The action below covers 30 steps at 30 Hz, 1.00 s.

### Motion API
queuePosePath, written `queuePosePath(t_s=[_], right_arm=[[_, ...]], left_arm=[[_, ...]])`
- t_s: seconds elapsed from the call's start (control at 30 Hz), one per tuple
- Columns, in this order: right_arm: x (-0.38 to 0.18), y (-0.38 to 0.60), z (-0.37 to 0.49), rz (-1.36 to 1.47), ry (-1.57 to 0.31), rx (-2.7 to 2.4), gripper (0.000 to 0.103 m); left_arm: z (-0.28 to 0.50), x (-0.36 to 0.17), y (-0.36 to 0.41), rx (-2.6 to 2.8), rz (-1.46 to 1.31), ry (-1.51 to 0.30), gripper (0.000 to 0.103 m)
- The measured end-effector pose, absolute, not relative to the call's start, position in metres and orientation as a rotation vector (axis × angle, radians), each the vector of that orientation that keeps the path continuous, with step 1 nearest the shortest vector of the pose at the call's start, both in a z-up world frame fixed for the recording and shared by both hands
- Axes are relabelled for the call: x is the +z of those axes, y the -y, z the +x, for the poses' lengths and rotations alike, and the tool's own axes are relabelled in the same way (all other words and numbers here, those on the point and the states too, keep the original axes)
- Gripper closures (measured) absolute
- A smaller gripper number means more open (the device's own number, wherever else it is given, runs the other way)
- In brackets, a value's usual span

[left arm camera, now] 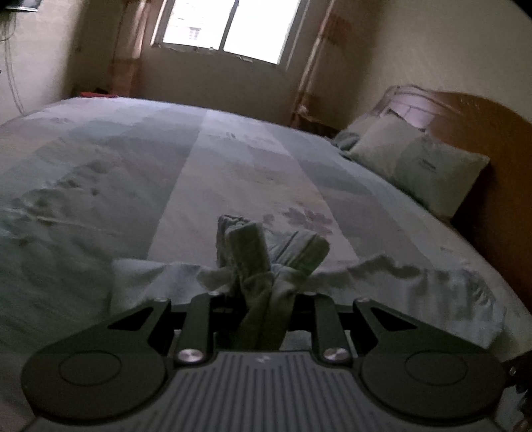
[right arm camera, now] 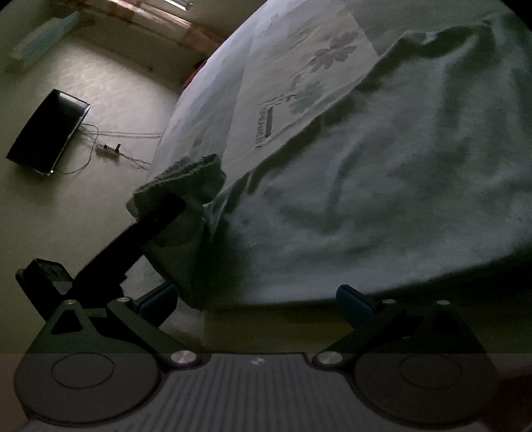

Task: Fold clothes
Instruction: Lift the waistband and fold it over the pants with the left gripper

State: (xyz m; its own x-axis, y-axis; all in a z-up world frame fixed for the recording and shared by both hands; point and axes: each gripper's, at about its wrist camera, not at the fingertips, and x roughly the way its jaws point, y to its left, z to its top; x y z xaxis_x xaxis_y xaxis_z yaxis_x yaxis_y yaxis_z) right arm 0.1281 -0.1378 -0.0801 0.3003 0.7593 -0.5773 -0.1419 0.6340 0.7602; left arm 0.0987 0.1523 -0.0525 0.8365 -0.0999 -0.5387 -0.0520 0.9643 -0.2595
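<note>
A pale grey-green garment (left arm camera: 382, 275) lies spread over the bed, its near edge rumpled. My left gripper (left arm camera: 262, 299) is shut on a bunched corner of the garment (left arm camera: 266, 259), which sticks up in folds and hides the fingertips. In the right wrist view that same left gripper (right arm camera: 133, 239) is a dark bar wrapped in cloth at the bed's edge. The garment (right arm camera: 382, 172) fills the right of this view and hangs over the mattress side. My right gripper (right arm camera: 256, 299) is open with its blue pads (right arm camera: 159, 299) wide apart, and the hanging cloth edge lies just ahead between them.
The bed sheet (left arm camera: 166, 159) has a flower print. Pillows (left arm camera: 415, 166) lean on a wooden headboard (left arm camera: 482, 133) at the right, under a window (left arm camera: 229, 26). On the floor beside the bed are a black case (right arm camera: 50, 133) and a power strip (right arm camera: 106, 149) with cables.
</note>
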Motion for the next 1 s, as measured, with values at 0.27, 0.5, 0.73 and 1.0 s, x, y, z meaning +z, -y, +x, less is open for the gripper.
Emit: queuePosePath(t_s=[0.27, 0.5, 0.73, 1.0], right_arm=[[-0.081, 0.134, 0.128, 0.631, -1.111, 0.652, 0.000], [-0.085, 0.132, 0.131, 0.627, -1.123, 0.644, 0.000], [-0.087, 0.124, 0.140, 0.620, -1.120, 0.686, 0.000], [-0.087, 0.098, 0.181, 0.631, -1.096, 0.823, 0.000]], left_arm=[[0.113, -0.091, -0.135, -0.101, -0.237, -0.714, 0.074], [0.103, -0.087, -0.132, -0.209, -0.252, -0.739, 0.053], [0.076, -0.063, -0.155, -0.280, -0.202, -0.656, 0.037], [0.080, -0.098, -0.207, -0.131, -0.295, -0.722, 0.037]])
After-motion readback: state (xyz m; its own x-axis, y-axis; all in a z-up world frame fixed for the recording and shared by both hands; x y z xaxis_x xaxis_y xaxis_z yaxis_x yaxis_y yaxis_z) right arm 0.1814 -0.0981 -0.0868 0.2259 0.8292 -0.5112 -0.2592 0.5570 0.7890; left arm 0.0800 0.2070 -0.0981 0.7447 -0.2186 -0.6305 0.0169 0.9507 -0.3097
